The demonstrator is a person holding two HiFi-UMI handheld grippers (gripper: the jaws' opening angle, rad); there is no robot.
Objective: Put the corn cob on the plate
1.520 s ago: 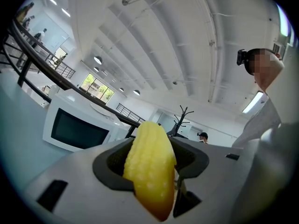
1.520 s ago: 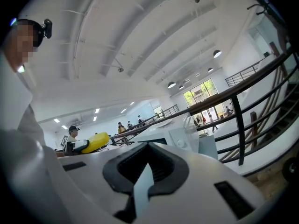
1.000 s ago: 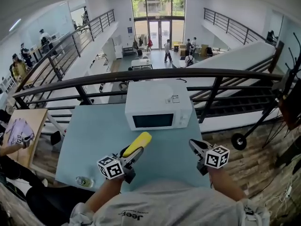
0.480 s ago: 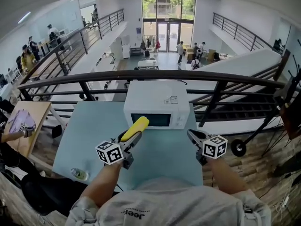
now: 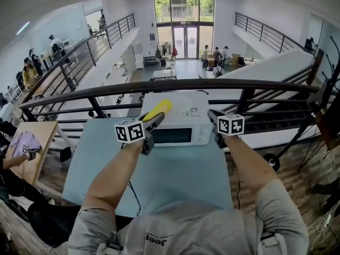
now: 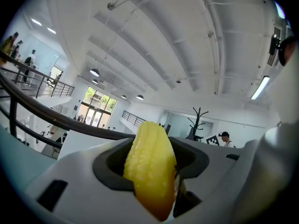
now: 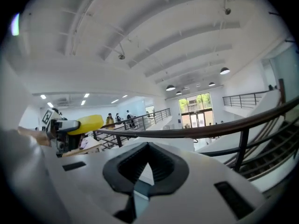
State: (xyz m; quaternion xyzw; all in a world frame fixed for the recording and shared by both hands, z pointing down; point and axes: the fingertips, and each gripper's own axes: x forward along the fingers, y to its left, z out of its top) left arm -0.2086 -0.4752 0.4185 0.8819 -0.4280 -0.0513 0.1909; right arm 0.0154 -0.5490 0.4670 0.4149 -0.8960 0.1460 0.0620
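A yellow corn cob (image 5: pixel 158 109) sticks out forward from my left gripper (image 5: pixel 151 122), which is shut on it and held up level in front of the white microwave (image 5: pixel 183 126). In the left gripper view the cob (image 6: pixel 150 167) fills the gap between the jaws. My right gripper (image 5: pixel 213 119) is raised at the same height, to the right of the left one, with its jaws shut and nothing in them (image 7: pixel 147 146). From the right gripper view the cob (image 7: pixel 86 123) shows at the left. I see no plate in any view.
The microwave, its door closed, stands at the far edge of a light blue table (image 5: pixel 101 158). A dark railing (image 5: pixel 255 84) runs behind it over an open hall with people below. A small glass object (image 5: pixel 21 158) is out of reach at the left.
Both grippers have risen and moved forward from low over the table to the level of the microwave. The corn cob stayed in the left grip.
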